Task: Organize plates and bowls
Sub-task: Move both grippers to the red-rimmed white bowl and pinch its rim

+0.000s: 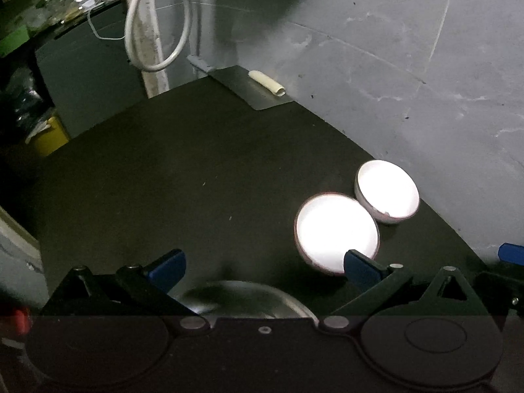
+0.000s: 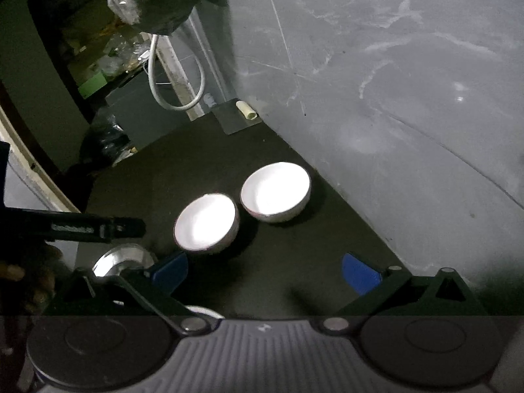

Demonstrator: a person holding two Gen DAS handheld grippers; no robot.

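Note:
Two white bowls stand side by side on a dark table. In the right wrist view the near bowl [image 2: 205, 223] is at centre left and the far bowl [image 2: 275, 197] sits beside it near the wall. In the left wrist view they show as the near bowl [image 1: 337, 233] and far bowl [image 1: 387, 191]. A shiny metal plate [image 1: 249, 298] lies just below my left gripper [image 1: 263, 267], which is open and empty. The plate also shows in the right wrist view [image 2: 122, 260]. My right gripper [image 2: 264, 271] is open and empty, short of the bowls.
A grey wall [image 2: 393, 82] runs along the table's right edge. A small metal sheet [image 1: 252, 90] with a pale tube [image 1: 267, 83] lies at the far corner. A white hose [image 1: 157, 32] hangs beyond the table. The left gripper's body [image 2: 82, 226] juts in at left.

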